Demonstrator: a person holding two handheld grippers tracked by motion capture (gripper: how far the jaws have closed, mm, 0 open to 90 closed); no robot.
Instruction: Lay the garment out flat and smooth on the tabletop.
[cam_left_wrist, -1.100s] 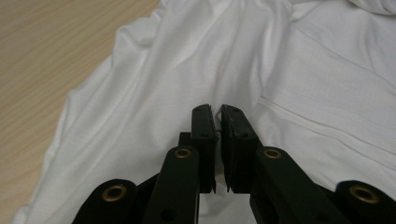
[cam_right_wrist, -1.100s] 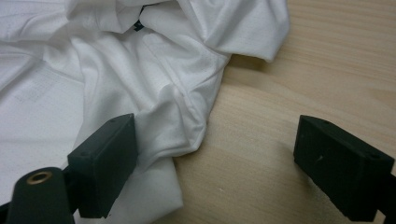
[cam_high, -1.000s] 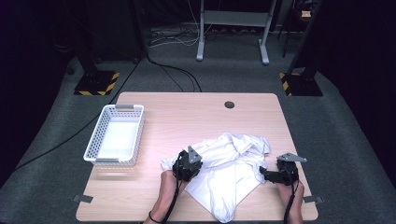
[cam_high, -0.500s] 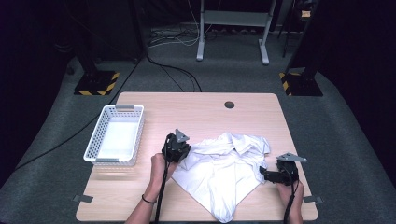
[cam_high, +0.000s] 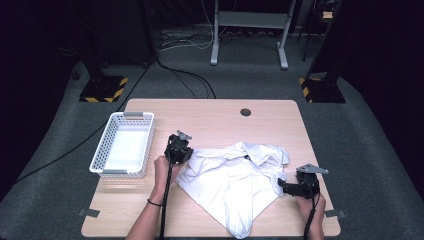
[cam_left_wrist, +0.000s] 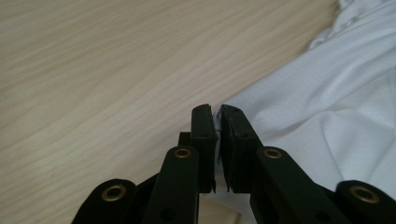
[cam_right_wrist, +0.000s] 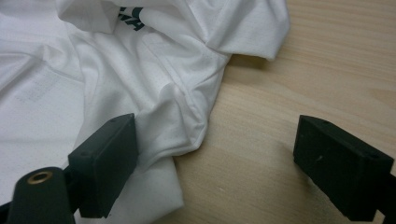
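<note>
A white shirt (cam_high: 235, 185) is spread on the near right of the table (cam_high: 210, 117). Its left edge is pinched by the left gripper (cam_left_wrist: 217, 114); the right gripper (cam_right_wrist: 215, 140) is held wide at its right edge.

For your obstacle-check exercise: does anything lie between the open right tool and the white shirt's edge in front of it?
Nothing visible does. The right tool is open, and a bunched fold of the white shirt already lies between its jaws beside the left one, with bare table across the rest of the gap.
</note>
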